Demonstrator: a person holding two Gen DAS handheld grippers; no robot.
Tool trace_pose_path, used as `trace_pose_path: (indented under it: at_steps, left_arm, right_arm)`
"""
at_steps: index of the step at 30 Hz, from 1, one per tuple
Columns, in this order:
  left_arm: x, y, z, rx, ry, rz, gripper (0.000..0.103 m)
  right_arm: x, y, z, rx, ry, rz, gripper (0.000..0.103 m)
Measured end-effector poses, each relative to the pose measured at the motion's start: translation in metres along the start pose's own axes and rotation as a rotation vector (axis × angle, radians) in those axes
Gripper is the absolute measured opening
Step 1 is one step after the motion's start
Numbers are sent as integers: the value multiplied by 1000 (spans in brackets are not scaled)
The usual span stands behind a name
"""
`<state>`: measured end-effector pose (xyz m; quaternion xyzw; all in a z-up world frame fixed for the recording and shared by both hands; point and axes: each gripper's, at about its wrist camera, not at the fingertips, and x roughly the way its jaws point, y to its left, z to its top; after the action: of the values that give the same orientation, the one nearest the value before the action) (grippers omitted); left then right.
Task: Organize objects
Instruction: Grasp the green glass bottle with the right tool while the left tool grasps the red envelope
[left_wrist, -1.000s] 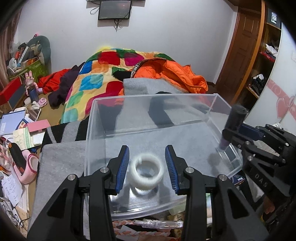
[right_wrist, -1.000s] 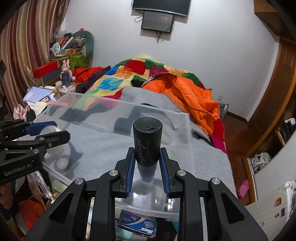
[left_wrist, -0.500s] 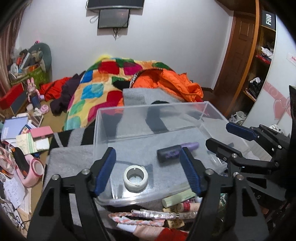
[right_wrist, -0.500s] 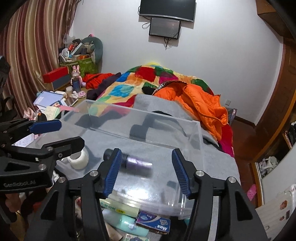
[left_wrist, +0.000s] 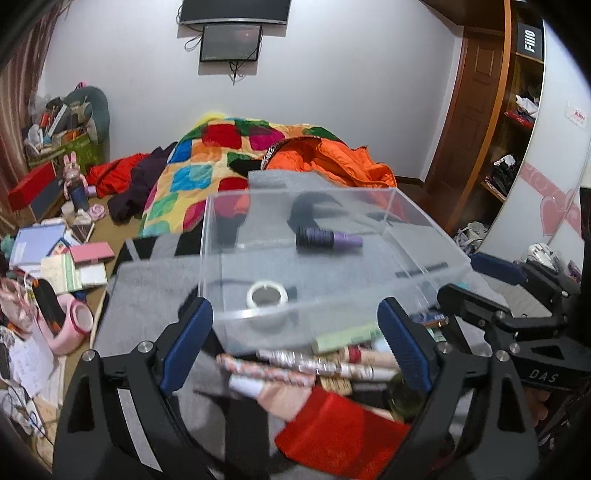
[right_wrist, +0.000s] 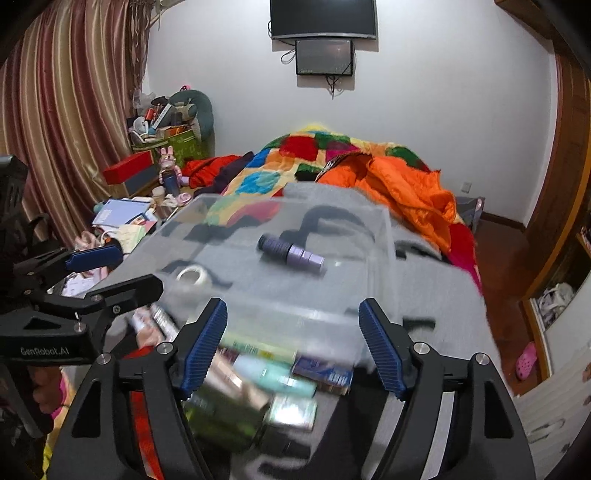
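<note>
Left tool (left_wrist: 295, 343) and right tool (right_wrist: 293, 345), both spread wide and gripping nothing, hover near the clear bin (left_wrist: 424, 221) on the grey-covered bed; inside it, the tape roll (left_wrist: 266, 294) lies near-left; the purple bottle (left_wrist: 327, 239) lies on its side, farther right.

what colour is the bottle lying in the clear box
Purple body with a dark, near-black cap; the bottle shows best in the left wrist view.
</note>
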<state>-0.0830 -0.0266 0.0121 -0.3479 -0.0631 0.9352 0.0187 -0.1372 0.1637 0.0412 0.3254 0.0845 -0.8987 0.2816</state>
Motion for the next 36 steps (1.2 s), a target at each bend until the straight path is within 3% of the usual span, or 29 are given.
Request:
trace_pose_path:
  at_steps: [13,24,29,31,32,36]
  left_arm:
    - [2,2,-55,-99,117,-47,92]
    - [-1,4,-71,-128,135,-17,92]
    - [-2,10,-75,-168,148,-42,92]
    - [-2,10,-76,-178,151,-58,92]
    - [-2,9,-76,-176,151,-59,92]
    - [2,4,-77,-154,163,-68,95]
  right_arm:
    - [-1,12,-56,8,105,89,72]
    - [9,26,-59,-21,124,140,74]
    - [16,27,-64,-27,152,159,73]
    - [14,29,-66,-31,144,153,70]
    - [12,29,-66,-33,137,155,61]
    - [3,31,-70,-64,116,128,61]
